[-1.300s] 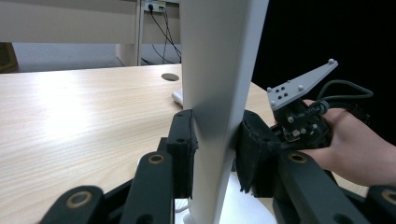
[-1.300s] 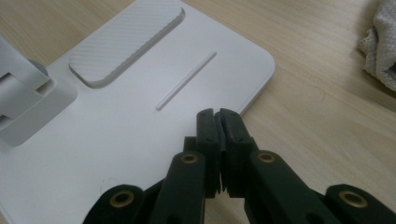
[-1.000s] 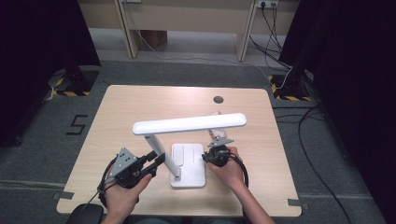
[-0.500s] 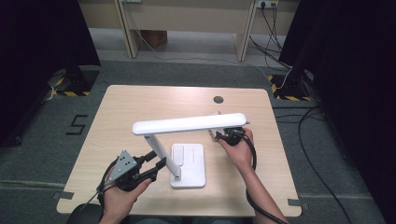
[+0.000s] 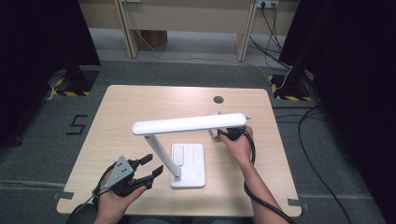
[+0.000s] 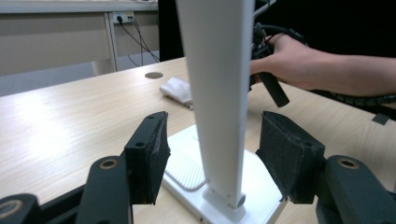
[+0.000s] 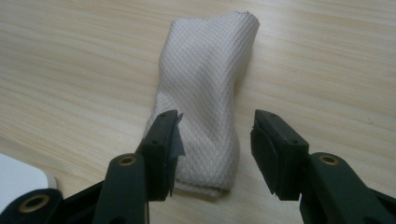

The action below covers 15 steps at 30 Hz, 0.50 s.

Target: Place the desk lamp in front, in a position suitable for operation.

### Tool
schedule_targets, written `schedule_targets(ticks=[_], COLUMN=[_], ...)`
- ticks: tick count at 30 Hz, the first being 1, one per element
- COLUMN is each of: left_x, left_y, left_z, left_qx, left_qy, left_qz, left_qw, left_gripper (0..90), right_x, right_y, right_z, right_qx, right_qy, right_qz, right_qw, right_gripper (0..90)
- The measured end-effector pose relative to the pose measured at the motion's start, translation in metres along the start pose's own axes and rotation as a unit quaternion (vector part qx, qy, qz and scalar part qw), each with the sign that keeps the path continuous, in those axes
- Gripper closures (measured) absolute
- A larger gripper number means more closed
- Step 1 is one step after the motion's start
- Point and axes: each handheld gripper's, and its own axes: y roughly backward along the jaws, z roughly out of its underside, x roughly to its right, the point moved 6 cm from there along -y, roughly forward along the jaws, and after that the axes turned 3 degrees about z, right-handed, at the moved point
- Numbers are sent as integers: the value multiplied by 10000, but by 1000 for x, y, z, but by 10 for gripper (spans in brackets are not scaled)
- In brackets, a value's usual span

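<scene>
Here, R gripper (image 7: 212, 140) hangs over a folded white cloth (image 7: 208, 88), jaws spread, one each side of the cloth's near end, nothing gripped. Cloth lies flat on the table (image 5: 140, 112), just right of the lamp (image 5: 187, 125) base, under the far end of its head. L gripper (image 6: 212, 163) is released too, jaws wide apart w/ the lamp's stem between them, not touching.

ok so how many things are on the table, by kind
desk lamp: 1
folded white cloth: 1
grippers, both open: 2, the left gripper by the lamp's post, the right gripper astride the cloth
total: 4
</scene>
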Motion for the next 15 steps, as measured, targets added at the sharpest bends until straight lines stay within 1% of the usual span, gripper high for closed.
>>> schedule_targets(ticks=[4, 5, 7, 8, 12, 15], left_x=[-5, -6, -6, -7, -7, -7], left_y=[0, 0, -1, -1, -3, -3], left_z=[10, 13, 16, 18, 22, 23], left_qx=[-61, -104, -143, -189, -192, -221], left_qy=[87, 98, 120, 120, 163, 144], left_qz=[-54, -60, -55, -55, -41, -26], left_qw=[9999, 9999, 9998, 9997, 9997, 9996], left_gripper=[416, 416, 417, 417, 418, 418], right_x=[-1, -2, -3, -4, -5, -5], right_y=[-6, -7, -10, -11, -16, -18], right_z=[1, 1, 1, 1, 2, 4], right_qx=[-78, -105, -141, -152, -201, -247], right_qy=[104, 81, 140, 124, 162, 144], right_qz=[22, 37, 64, 61, 101, 121], right_qw=[9999, 9999, 9998, 9998, 9996, 9995], right_gripper=[517, 517, 517, 517, 517, 517])
